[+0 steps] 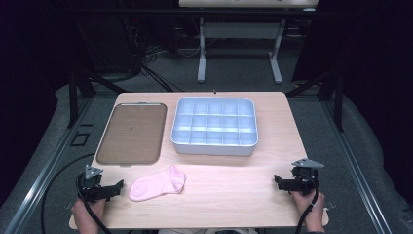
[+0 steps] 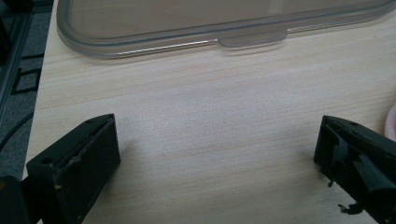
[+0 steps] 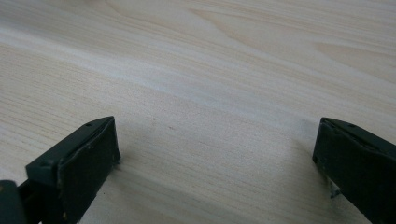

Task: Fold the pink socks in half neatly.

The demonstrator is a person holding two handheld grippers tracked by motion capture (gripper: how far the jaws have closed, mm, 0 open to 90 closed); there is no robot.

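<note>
A pink sock point(image 1: 157, 184) lies flat near the table's front edge, left of centre. My left gripper point(image 1: 118, 185) rests just left of it, open, jaws wide apart over bare wood point(image 2: 217, 140); a sliver of the sock point(image 2: 391, 122) peeks in at the right edge of the left gripper view. My right gripper point(image 1: 276, 181) sits at the front right, open, with nothing between its jaws point(image 3: 217, 140). A white divided organizer box point(image 1: 215, 126) stands at the back centre. Its clear flat lid point(image 1: 131, 132) lies to the left of it.
The lid's near rim and tab point(image 2: 252, 38) show just beyond my left jaws. A wide stretch of bare wooden table point(image 1: 229, 187) runs between the two grippers. Dark floor and cables surround the table; a desk frame point(image 1: 202, 53) stands behind.
</note>
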